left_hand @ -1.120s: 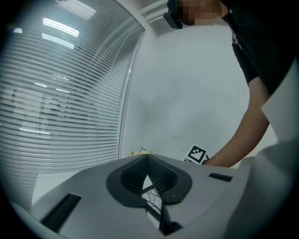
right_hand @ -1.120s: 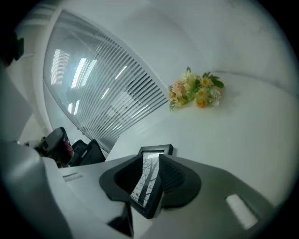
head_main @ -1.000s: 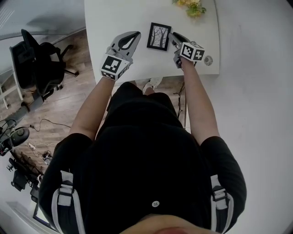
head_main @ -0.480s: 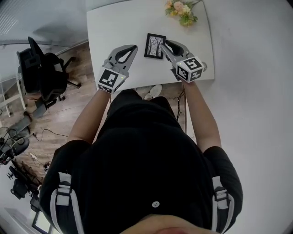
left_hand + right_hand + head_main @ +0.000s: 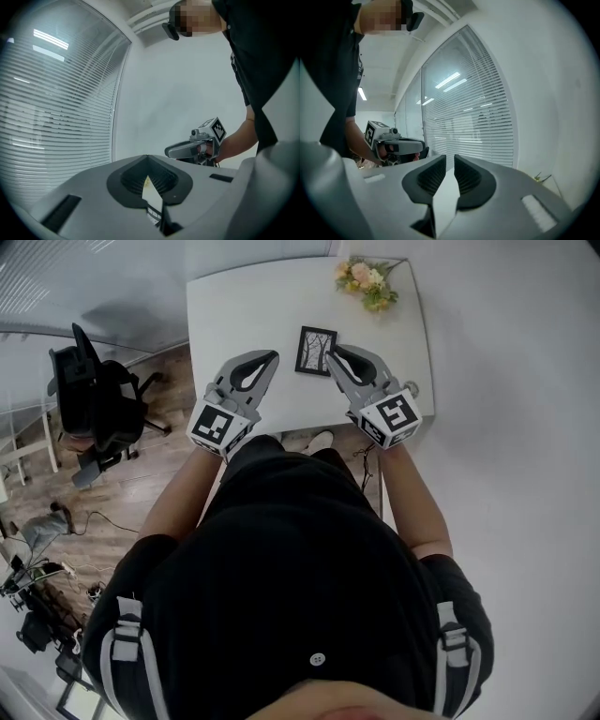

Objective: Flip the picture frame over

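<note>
Picture frame (image 5: 316, 350): print inside was too small to make out. Flowers (image 5: 366, 279): kinds too small to tell. Dark gear (image 5: 36, 626) on the floor (image 5: 141, 479), lower left, ran off the edge.

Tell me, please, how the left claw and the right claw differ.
On the left claw the jaws meet at the tips; on the right claw they have just been closing and show a narrow gap. The left claw sits clear of the picture frame, while the right claw's tip appears beside its right edge. Both are empty.
</note>
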Tool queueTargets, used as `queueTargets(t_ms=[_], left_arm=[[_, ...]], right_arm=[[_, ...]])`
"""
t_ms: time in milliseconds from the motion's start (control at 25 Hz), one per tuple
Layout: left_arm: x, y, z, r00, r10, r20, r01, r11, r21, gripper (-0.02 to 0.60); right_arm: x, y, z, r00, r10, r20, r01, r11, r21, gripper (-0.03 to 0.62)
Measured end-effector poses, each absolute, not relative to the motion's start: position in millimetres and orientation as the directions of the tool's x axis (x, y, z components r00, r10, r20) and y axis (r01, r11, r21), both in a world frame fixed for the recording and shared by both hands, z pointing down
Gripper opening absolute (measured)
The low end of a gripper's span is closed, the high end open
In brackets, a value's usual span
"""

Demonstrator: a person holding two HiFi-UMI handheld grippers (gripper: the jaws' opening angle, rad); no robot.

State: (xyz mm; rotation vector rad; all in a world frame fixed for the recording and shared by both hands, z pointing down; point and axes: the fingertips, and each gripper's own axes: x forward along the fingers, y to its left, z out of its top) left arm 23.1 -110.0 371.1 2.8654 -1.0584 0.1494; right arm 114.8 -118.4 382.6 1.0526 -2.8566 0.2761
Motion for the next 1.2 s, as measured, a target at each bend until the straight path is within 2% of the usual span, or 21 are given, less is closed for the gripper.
queueTargets(t_ms=[360,1200], left_arm=[[40,-100,334,0.787,-0.613,0.067,-0.615,-0.788,0.016,0.005],[60,-111,319,0.791,-0.611,0.038,-0.611,-0.791,0.009,0.005]], right_arm=[[117,-110,336,-0.764,-0.643,0.047,-0.644,0.758,-0.101,0.015],[118,-112,328,-0.768,-0.638,0.059,-0.641,0.765,-0.059,0.009]])
